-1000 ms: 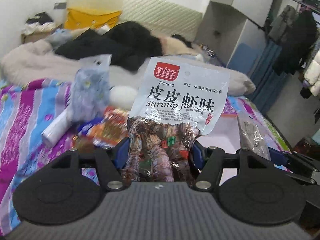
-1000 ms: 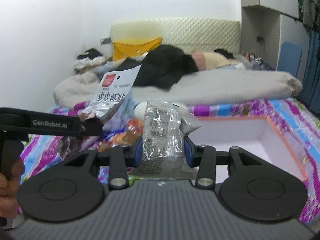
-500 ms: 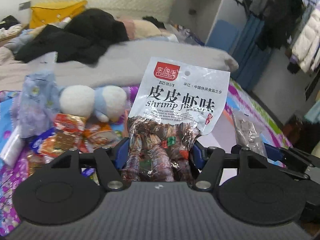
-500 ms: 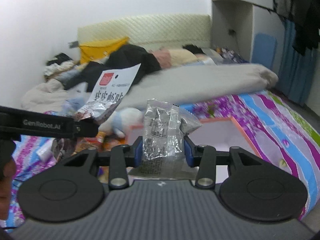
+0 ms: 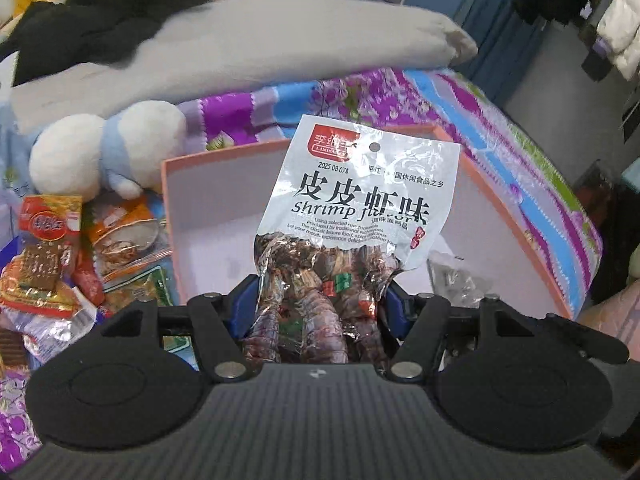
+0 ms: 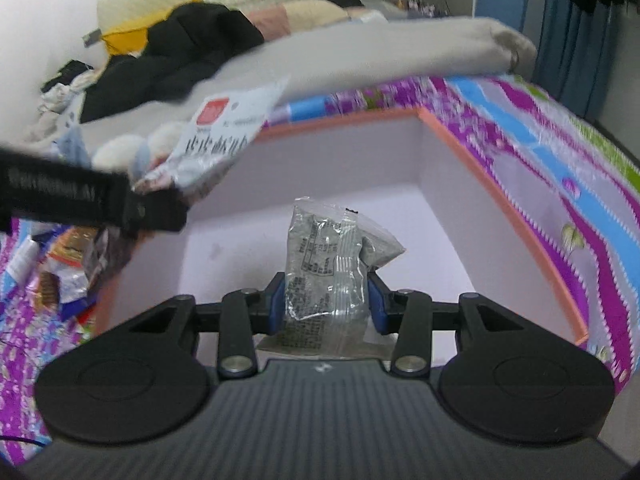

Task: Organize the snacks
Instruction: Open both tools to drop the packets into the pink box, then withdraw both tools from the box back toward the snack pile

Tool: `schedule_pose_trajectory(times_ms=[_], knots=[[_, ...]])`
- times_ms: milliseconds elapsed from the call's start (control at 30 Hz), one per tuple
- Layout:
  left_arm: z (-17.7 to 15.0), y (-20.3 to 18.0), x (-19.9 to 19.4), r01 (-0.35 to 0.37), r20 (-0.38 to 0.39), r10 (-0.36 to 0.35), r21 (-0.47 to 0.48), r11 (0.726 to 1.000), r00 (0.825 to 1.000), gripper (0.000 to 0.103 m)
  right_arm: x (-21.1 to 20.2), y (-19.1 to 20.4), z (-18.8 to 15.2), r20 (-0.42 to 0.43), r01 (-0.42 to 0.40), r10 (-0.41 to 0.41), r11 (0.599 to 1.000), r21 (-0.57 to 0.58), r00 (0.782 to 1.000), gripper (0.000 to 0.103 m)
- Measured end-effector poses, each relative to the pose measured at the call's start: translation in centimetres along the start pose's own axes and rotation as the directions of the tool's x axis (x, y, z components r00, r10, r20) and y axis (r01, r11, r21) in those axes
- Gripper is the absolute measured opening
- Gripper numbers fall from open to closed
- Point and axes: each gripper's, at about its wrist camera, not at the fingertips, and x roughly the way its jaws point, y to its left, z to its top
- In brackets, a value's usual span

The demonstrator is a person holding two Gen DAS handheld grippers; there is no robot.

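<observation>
Snacks mostly unsorted: loose pile (image 5: 60, 264) on the bedspread off the box's left edge. Pink-rimmed box (image 6: 496, 200) looks bare inside (floor partly hidden). Left gripper (image 5: 316, 308) clamps the shrimp-flavour packet (image 5: 360, 200), right gripper (image 6: 326, 304) clamps a silvery packet (image 6: 324, 268); both hang over the box, unreleased. Plush toy (image 5: 108, 152) sits by the far-left corner, not obstructing.

Both wrist views look steeply down, close over shared pink box (image 5: 166, 184) (image 6: 500, 204) — side by side
</observation>
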Motion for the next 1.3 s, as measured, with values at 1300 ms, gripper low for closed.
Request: schedule_pose_trajectory(times_ms=[1300], knots=[[-9.5, 3.8, -26.5, -0.067, 0.372, 0.055, 0.019, 0.998, 0.926, 0.086, -17.5, 7.7, -2.1, 0.317, -0.105, 0.116, 0.993, -0.049, 0.942, 0.064]])
